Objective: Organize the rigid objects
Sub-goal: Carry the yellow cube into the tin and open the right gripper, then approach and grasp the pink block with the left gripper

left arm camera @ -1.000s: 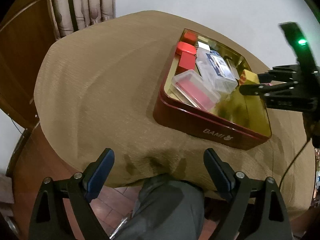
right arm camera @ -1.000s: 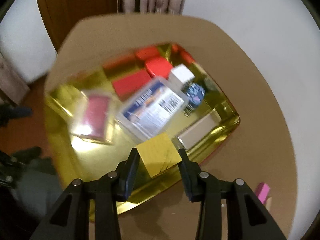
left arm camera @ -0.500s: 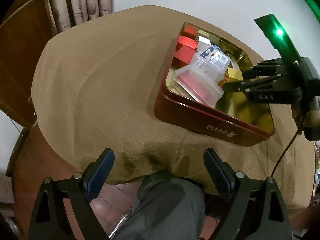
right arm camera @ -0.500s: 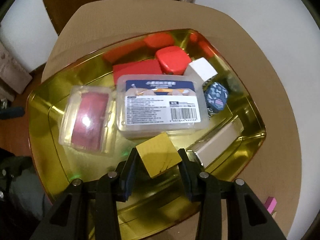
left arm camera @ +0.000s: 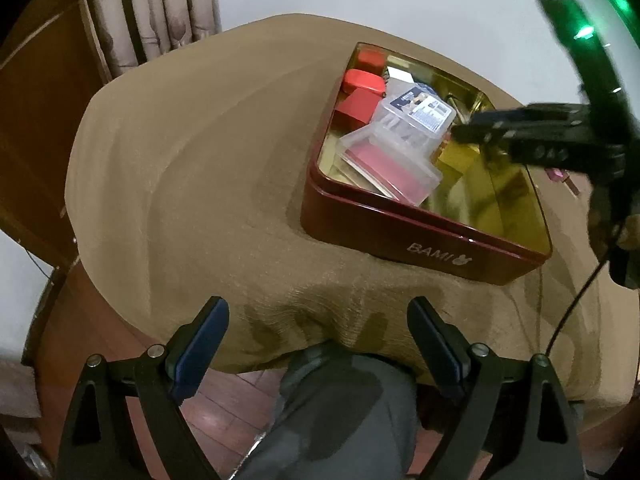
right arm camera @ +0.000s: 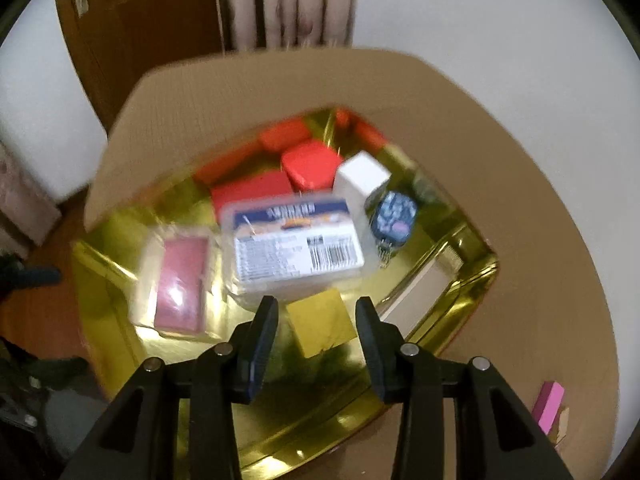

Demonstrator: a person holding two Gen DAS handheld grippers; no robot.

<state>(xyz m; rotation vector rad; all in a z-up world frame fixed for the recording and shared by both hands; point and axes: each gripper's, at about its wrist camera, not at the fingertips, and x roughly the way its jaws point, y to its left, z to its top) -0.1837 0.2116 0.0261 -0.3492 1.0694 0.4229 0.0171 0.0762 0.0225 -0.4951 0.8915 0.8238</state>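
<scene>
A dark red tin (left arm camera: 400, 236) with a gold inside (right arm camera: 320, 420) sits on the brown-clothed table. It holds red boxes (right arm camera: 308, 164), a labelled clear box (right arm camera: 296, 244), a clear case with a red insert (right arm camera: 180, 284), a white box (right arm camera: 360, 180) and a patterned pouch (right arm camera: 394, 216). A yellow block (right arm camera: 320, 326) rests on the tin floor, also in the left wrist view (left arm camera: 456, 158). My right gripper (right arm camera: 316, 332) is open, fingers apart on either side of the block. My left gripper (left arm camera: 316, 344) is open and empty near the table's front edge.
A pink block (right arm camera: 550, 402) lies on the cloth to the right of the tin. A wooden door (right arm camera: 140, 20) and a curtain (right arm camera: 288, 0) stand behind the table. A person's grey-trousered leg (left arm camera: 336, 412) is below the table edge.
My right gripper has opened and let go of the yellow block, which now rests in the tin. The right gripper has drawn back a little. The left gripper has stayed put.
</scene>
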